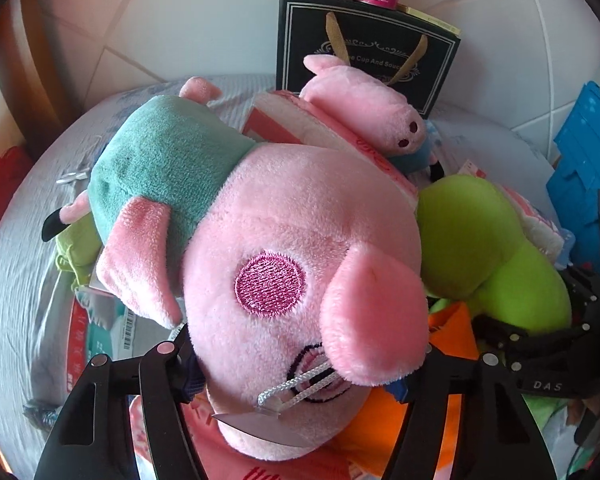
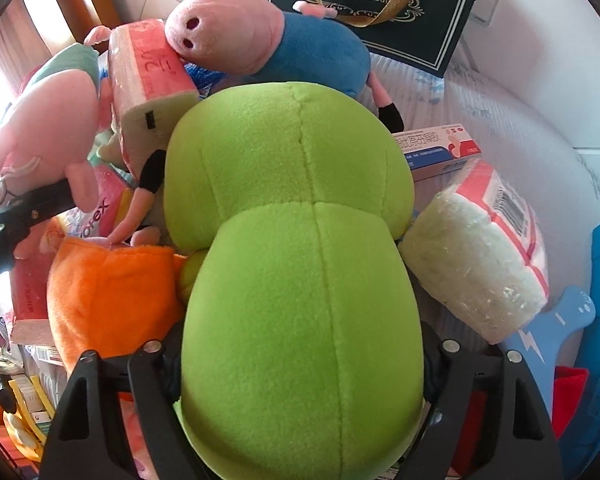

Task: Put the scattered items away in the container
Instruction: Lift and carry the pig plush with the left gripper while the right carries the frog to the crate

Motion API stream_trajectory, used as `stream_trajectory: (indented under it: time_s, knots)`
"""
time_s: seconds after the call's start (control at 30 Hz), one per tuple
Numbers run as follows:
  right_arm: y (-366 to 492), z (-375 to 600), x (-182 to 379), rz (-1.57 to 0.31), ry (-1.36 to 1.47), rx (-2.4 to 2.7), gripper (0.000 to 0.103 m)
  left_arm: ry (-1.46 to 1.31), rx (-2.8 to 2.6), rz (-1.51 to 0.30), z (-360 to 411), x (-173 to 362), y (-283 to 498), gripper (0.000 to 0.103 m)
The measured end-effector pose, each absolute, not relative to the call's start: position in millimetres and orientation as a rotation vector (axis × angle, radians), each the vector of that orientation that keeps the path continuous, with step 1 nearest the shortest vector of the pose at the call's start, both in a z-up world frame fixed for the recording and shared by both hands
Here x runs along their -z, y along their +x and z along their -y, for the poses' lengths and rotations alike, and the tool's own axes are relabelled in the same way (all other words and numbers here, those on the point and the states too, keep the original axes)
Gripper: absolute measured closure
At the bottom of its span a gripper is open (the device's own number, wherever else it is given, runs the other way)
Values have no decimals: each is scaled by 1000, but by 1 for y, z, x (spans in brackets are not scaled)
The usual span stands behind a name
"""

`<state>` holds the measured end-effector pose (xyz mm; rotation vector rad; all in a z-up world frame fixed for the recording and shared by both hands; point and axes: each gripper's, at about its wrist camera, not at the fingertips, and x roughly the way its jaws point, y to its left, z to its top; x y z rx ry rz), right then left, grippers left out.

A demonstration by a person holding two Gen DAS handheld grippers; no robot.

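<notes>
Grey bedding [image 1: 16, 264] under toy heap. Left gripper [image 1: 296, 360] jaws straddle pink pig plush [image 1: 284, 264] head, contact unclear. Right gripper [image 2: 300, 354] jaws hug green plush [image 2: 296, 240], dead centre. Container: blue crate [image 1: 584, 152], three o'clock, probably. Squeeze firm, lift straight, avoid snagging tissue pack [image 2: 480, 248].

Two pink pig plushes, one in green [image 1: 168, 160] and one in blue [image 2: 300, 44], one lime-green plush [image 2: 300, 240], one orange plush [image 2: 112, 300], two wrapped tissue packs [image 2: 148, 80] [image 2: 480, 256], one toothpaste box [image 2: 440, 152] and one black gift bag [image 2: 380, 4].
</notes>
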<state>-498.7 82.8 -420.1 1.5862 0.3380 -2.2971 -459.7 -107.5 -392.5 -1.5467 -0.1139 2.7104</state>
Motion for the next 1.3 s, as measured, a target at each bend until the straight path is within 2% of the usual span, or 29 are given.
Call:
stream_trajectory:
  time_s: [0.67,1.3]
  knots:
    - [-470,-90,340,-254,1422,2417,23,-1385,-2794,61,101,318,-423,36]
    - [-396,-123,238,-134,1248,2482,23,-1204,-2860,-17,84,225,-357,36]
